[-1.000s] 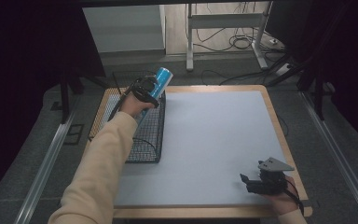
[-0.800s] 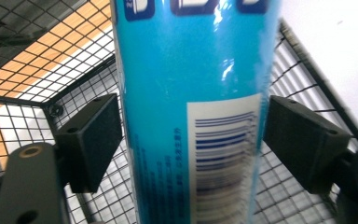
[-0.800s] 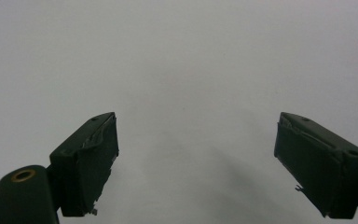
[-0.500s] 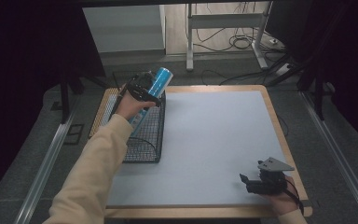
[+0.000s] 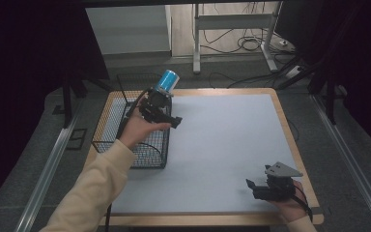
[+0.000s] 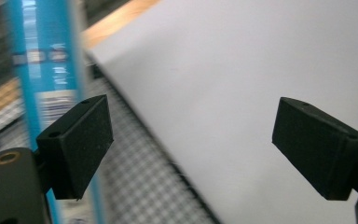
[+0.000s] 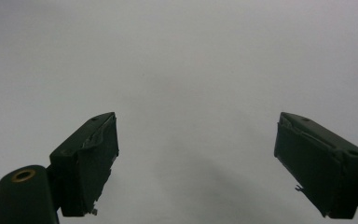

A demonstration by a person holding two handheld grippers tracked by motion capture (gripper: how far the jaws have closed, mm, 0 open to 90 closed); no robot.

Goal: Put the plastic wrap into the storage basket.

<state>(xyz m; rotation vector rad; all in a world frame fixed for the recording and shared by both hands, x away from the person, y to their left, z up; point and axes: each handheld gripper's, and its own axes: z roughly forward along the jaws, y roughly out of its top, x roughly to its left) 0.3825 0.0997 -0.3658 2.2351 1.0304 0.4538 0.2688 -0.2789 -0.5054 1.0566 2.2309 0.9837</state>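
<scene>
We are holding our left hand-held gripper (image 5: 174, 121) spread wide, its jaws just opening, nothing between them, because the blue can (image 5: 165, 81) behind it is now standing in the wire basket (image 5: 107, 116).

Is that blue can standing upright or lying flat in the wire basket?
Roughly upright: the blue cylindrical can leans at the black wire basket's far end, top above the rim.
</scene>
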